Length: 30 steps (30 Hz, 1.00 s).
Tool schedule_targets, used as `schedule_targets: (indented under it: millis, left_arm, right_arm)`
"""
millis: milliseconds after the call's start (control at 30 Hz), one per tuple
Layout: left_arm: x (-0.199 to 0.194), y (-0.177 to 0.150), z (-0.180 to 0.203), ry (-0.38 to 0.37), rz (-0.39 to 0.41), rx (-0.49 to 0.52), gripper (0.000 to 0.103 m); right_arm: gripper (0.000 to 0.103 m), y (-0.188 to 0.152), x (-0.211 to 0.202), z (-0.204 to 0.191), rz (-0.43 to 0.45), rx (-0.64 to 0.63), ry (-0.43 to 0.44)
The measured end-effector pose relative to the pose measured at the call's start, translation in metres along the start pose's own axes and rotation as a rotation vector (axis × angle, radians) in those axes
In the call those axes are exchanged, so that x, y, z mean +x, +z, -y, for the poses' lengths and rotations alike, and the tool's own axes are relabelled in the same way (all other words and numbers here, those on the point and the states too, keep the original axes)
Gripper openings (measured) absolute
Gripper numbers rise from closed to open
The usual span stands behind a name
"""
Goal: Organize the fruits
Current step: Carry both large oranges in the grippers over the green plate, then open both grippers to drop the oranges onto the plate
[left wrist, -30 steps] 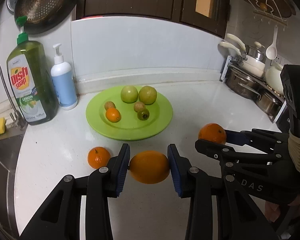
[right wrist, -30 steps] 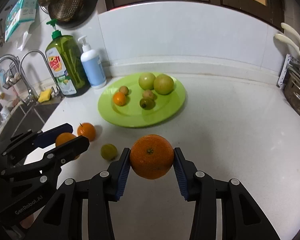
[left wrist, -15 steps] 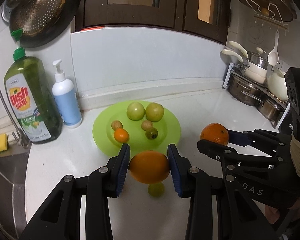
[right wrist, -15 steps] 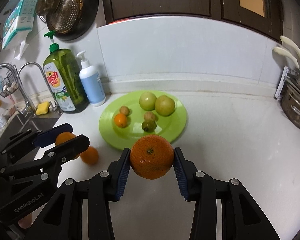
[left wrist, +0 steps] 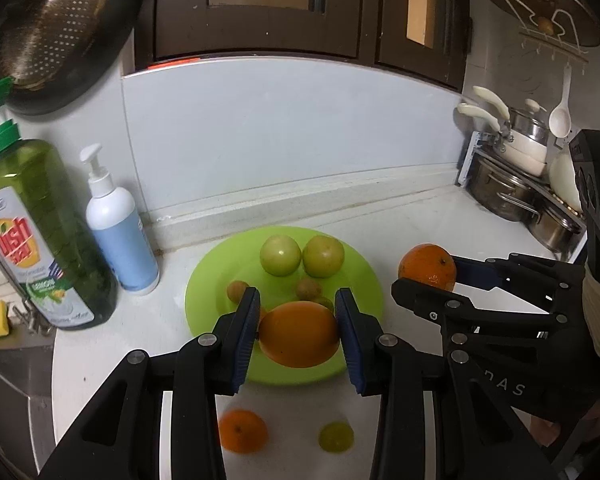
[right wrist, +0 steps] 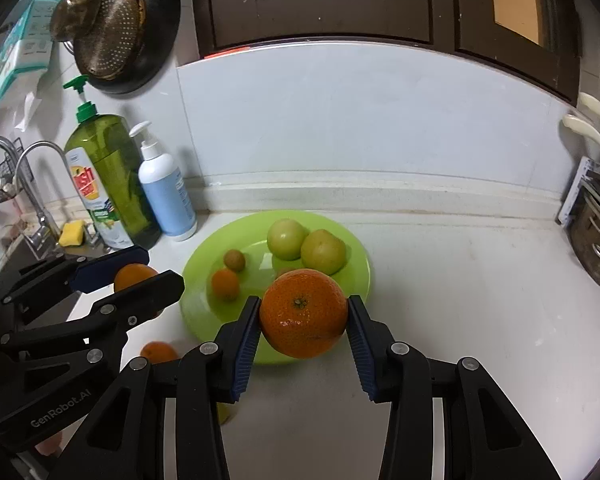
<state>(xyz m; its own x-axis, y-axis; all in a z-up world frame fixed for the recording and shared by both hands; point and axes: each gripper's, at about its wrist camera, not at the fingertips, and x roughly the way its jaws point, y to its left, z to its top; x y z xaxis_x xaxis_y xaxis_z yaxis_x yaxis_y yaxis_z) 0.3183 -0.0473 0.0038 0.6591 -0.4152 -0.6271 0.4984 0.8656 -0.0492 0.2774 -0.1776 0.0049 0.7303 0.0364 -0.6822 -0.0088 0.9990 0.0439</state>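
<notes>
My left gripper (left wrist: 297, 334) is shut on a smooth orange (left wrist: 299, 334) and hangs over the near part of the green plate (left wrist: 364, 280). My right gripper (right wrist: 303, 322) is shut on a dimpled orange (right wrist: 303, 312) over the plate's (right wrist: 196, 308) front rim. In the left wrist view the right gripper (left wrist: 426, 276) shows at the right with its orange (left wrist: 427, 267). The plate holds two green round fruits (right wrist: 286, 239) (right wrist: 323, 251), a small orange (right wrist: 225, 284) and a brownish small fruit (right wrist: 235, 260). A small orange (left wrist: 243, 430) and a yellow-green fruit (left wrist: 336, 436) lie on the counter below the left gripper.
A green dish soap bottle (left wrist: 40, 240) and a white-blue pump bottle (left wrist: 120, 236) stand left of the plate by the wall. The sink, tap (right wrist: 36, 184) and yellow sponge (right wrist: 71, 233) are at far left. Steel pots (left wrist: 512, 196) on a rack stand at right.
Both grippers have moved forward and a little up with their oranges, from over the bare counter to over the plate's near part. The loose orange and yellow-green fruit now lie behind them.
</notes>
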Motion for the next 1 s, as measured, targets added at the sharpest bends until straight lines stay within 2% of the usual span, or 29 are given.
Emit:
schedule_targets:
  millis: [300,633,1000]
  left_arm:
    - [0.045,0.02,-0.013,-0.001,-0.038,0.024,0.038]
    - [0.104,0.024,-0.027,-0.027,-0.136,0.05,0.038]
    - [0.121,0.021,-0.024,-0.025,-0.156,0.077,0.037]
  right_arm:
    - [0.043,0.018,0.041,0.011,-0.033,-0.009,0.003]
    - [0.043,0.02,0.09,0.025,-0.102,0.013,0.01]
    - [0.043,0.016,0.114,0.026,-0.147,0.02,0.014]
